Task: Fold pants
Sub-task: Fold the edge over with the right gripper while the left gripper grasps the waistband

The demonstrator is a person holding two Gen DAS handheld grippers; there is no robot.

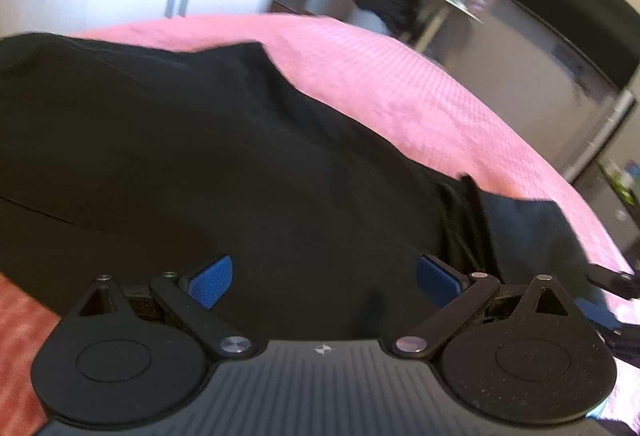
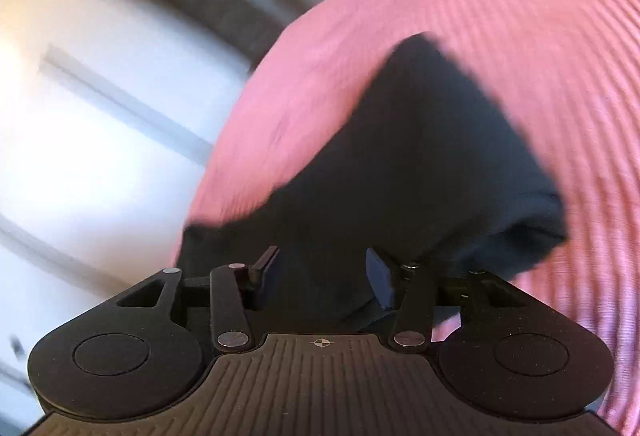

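1. The left tongs (image 1: 324, 282) stand wide apart, their blue pads (image 1: 210, 282) on either side of the black pants (image 1: 200, 155), gripping nothing; whether the tips rest on the cloth cannot be told.
2. The pants lie spread over the pink bedspread (image 1: 400, 87), filling most of the left wrist view.
3. The right tongs (image 2: 320, 276) are partly open, with a clear gap between the pads, and no cloth is pinched in them.
4. In the blurred right wrist view, a folded, bunched part of the pants (image 2: 420, 163) lies just ahead of the right tongs on the bedspread (image 2: 520, 15).
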